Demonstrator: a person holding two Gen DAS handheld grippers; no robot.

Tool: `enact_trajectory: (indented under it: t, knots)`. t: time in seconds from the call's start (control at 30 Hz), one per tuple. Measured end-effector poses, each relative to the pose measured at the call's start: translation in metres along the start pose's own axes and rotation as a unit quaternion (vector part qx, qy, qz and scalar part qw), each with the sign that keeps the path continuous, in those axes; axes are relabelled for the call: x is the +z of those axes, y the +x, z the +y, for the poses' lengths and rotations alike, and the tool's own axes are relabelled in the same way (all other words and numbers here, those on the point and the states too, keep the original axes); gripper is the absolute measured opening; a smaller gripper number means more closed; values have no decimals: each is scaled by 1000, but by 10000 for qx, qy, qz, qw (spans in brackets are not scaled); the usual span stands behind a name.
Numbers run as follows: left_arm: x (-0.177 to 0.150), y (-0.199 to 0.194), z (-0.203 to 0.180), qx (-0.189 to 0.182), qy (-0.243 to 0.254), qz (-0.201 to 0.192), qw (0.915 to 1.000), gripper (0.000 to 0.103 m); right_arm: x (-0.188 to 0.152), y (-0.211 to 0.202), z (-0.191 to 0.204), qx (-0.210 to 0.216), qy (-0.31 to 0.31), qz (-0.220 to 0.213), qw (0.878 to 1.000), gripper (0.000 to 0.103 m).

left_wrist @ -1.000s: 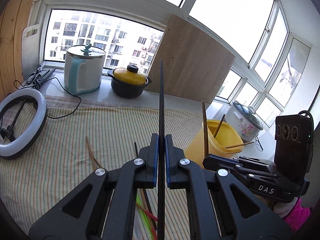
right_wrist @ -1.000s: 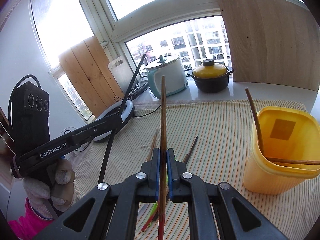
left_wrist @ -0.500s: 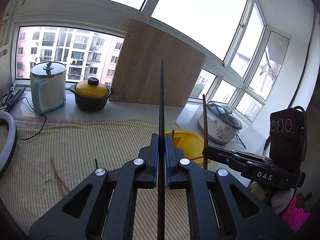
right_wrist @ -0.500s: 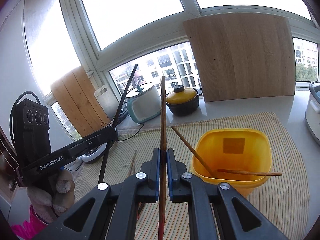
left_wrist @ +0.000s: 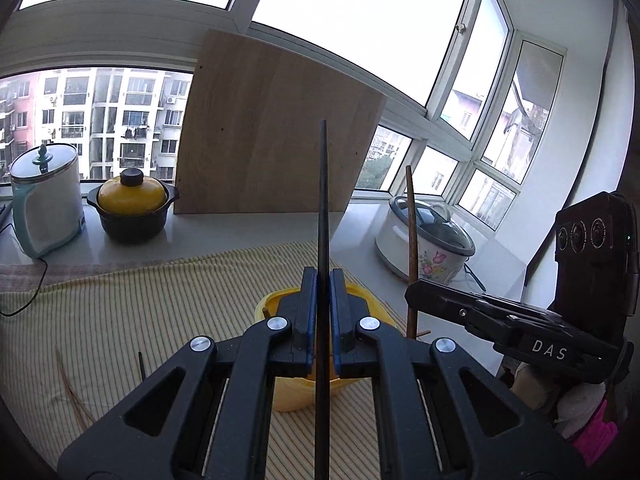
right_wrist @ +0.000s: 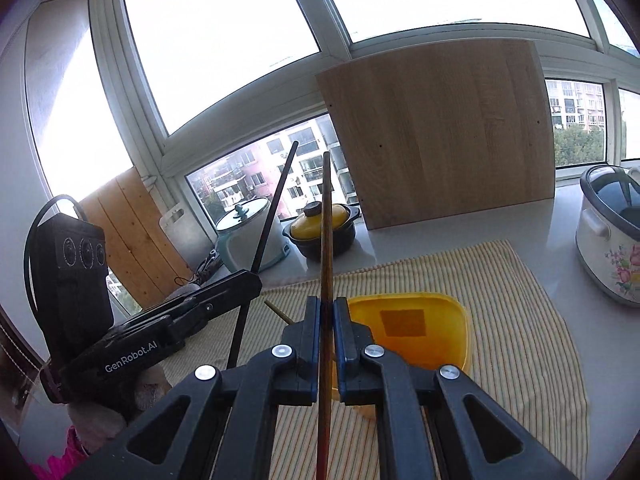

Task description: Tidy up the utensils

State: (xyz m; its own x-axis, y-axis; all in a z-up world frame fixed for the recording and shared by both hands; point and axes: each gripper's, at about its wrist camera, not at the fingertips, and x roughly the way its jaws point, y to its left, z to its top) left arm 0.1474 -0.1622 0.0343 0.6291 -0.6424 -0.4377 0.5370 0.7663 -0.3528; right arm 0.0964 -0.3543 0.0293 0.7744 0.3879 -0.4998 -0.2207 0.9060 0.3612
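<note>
Striped cloth [right_wrist: 520, 320] by the window, yellow bin [right_wrist: 448, 320] right below both grippers: left gripper [left_wrist: 323, 316] clamped on black chopstick [left_wrist: 323, 184], right gripper [right_wrist: 327, 344] clamped on brown chopstick [right_wrist: 326, 216]; both look light, stiff, slick, so mid-shaft grips seem safest.

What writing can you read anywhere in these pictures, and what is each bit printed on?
"DAS": white letters on the side of the right gripper, in the left wrist view.
"GenRobot.AI": white letters on the side of the left gripper, in the right wrist view.
The square patch on the yellow tub shows no readable text.
</note>
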Motion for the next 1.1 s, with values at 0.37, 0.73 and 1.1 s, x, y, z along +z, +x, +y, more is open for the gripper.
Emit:
enact_trajectory:
  t: [0.37,0.73,1.1]
  knots:
    - [18,49,-9,81,-30,-15,10000,4,22,-4,-23,-46,151,-255,9995,4]
    - [23,80,-11,211,-108,-93,9997,4,35,1,-44,-130,336,-345,9988,4]
    - [20,94,-10,417,13,-203,9989,4,42,13,-55,-437,344,-524,9971,4]
